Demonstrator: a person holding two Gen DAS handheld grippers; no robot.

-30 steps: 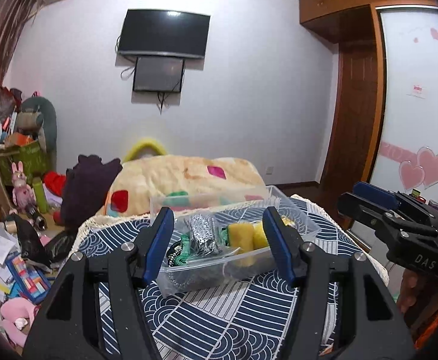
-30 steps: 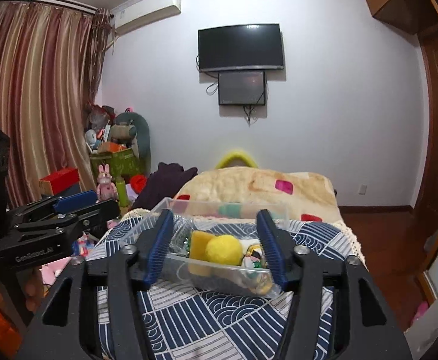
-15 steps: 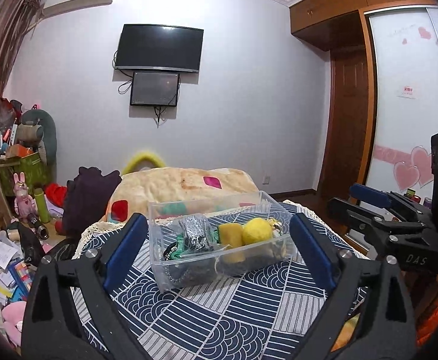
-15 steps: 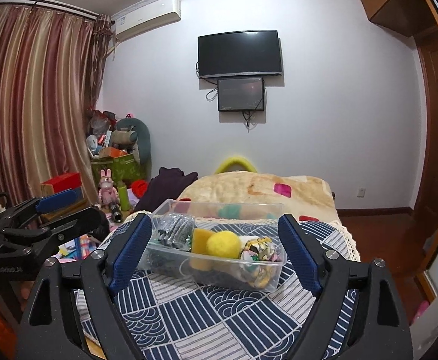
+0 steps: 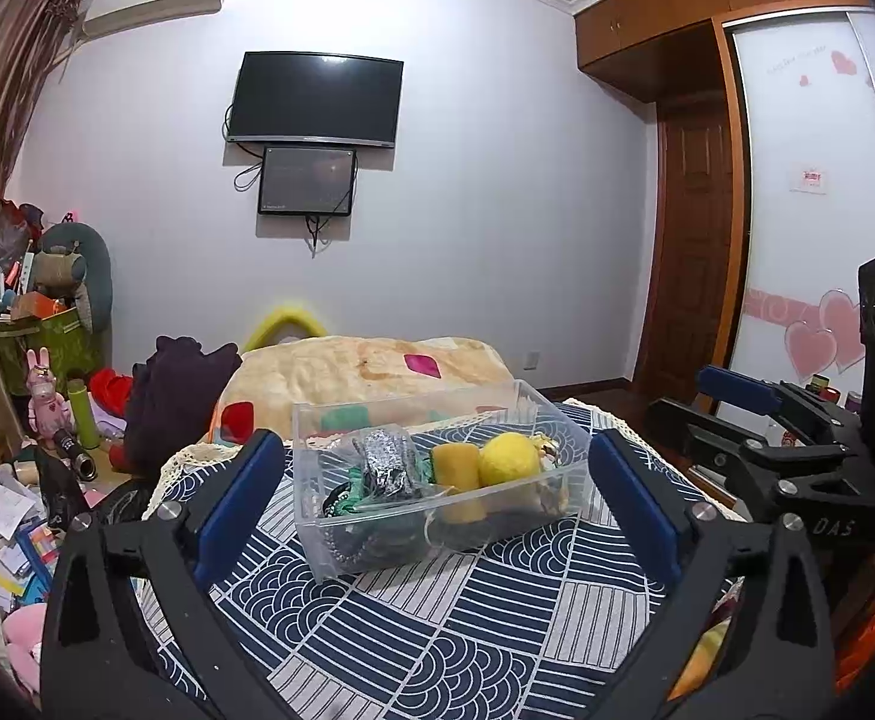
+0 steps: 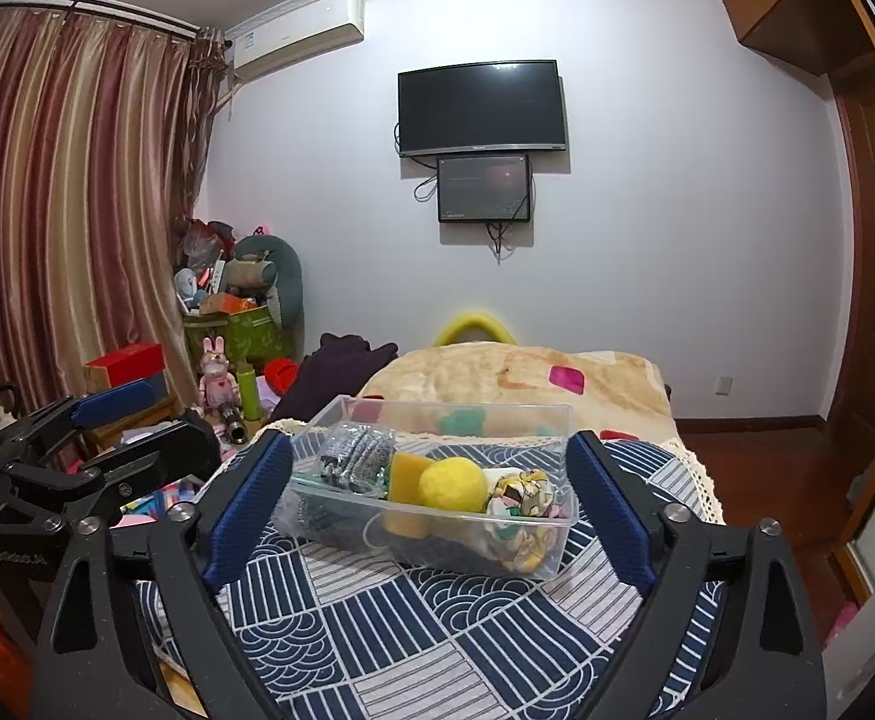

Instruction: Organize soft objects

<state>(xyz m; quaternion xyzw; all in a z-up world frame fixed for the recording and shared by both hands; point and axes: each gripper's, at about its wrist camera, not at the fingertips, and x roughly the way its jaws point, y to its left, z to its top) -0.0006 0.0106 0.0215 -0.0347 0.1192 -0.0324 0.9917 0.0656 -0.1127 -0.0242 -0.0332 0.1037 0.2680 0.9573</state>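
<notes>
A clear plastic bin (image 5: 377,552) stands on the blue patterned tablecloth (image 5: 437,630). It holds a yellow ball (image 5: 509,459), a yellow sponge (image 5: 454,462), a silver bag (image 5: 386,468) and a patterned cloth (image 6: 524,495). The bin also shows in the right wrist view (image 6: 533,564). My left gripper (image 5: 434,504) is open and empty, held back from the bin. My right gripper (image 6: 428,501) is open and empty, also back from the bin. Each gripper shows at the edge of the other's view.
A bed with a beige blanket (image 5: 365,372) lies behind the table. Toys and boxes crowd the floor at left (image 5: 35,420). A wardrobe and door (image 5: 695,240) stand at right. Curtains (image 6: 65,210) hang at left.
Both grippers opened wide from a narrow gap and drew back from the bin, rising a little. The bin and its contents stayed in place.
</notes>
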